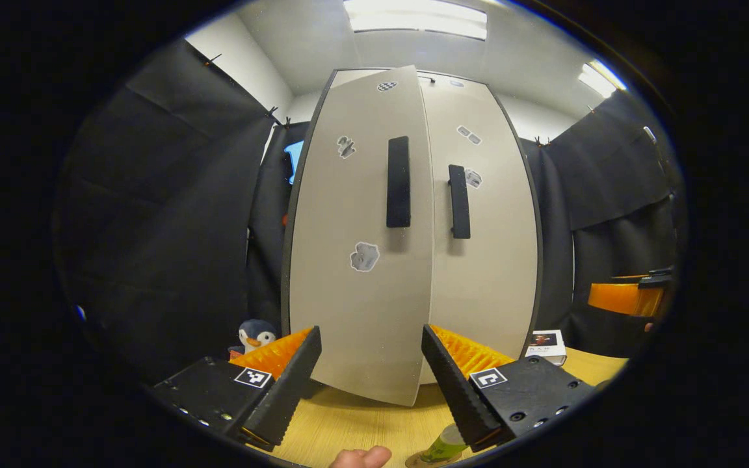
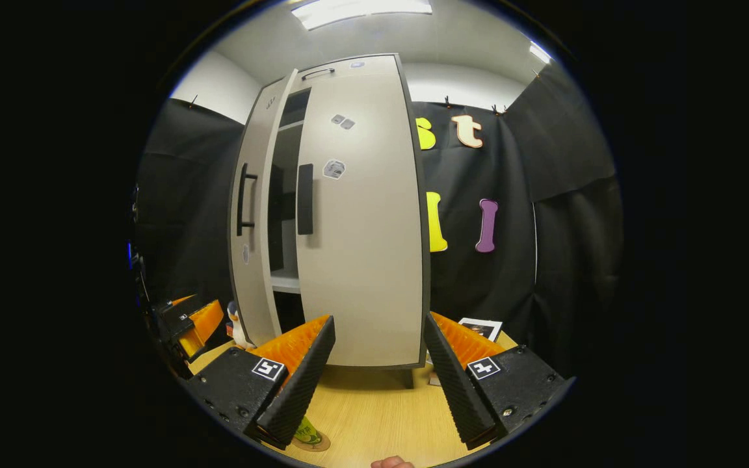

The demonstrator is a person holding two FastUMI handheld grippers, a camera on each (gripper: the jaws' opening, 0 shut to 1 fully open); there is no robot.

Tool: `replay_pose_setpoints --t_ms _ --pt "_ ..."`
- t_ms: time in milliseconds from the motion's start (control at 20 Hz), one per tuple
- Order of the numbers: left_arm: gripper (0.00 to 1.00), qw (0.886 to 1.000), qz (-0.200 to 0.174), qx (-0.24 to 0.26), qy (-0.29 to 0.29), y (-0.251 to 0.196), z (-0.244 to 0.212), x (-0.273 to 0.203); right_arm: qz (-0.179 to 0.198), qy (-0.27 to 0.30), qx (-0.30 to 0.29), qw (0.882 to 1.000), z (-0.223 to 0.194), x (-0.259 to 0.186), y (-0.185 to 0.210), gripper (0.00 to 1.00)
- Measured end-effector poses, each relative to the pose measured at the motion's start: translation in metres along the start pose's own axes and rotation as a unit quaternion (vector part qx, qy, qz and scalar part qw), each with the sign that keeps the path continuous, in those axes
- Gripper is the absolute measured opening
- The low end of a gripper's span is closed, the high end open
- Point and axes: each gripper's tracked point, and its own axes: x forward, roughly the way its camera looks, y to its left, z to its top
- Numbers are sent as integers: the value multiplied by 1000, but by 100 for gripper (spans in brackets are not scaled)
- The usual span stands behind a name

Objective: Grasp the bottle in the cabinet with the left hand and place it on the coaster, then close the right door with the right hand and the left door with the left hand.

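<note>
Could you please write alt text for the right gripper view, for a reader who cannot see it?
A tall beige cabinet stands on a wooden table, its right door closed and its left door ajar. The open right tool points at it; a green bottle sits on a coaster below.

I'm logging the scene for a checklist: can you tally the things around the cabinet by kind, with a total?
Cabinet doors: 2, left door and right door
Door handles: 2, and
Bottle: 1, standing on the coaster
Coaster: 1
Penguin toy: 1
Small box: 1
Total: 8
</note>
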Motion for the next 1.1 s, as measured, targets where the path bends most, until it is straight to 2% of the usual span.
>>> replay_pose_setpoints --t_ms 200,250,300,450,1100 --pt "95 1000 0 -11 3 1 -2 -1 2 6 3 1000 -6 1 2 84" --pt "99 1000 -1 -11 2 1 0 -1 1 9 4 1000 -8 0 2 84" --pt "95 1000 -3 -10 2 1 -1 -1 1 11 5 1000 -9 0 2 84" --pt "95 1000 11 -4 0 8 0 -1 0 16 6 1000 -13 -2 2 84" --pt "95 1000 -4 5 -10 -3 7 6 -1 -4 19 1000 3 3 -2 84"
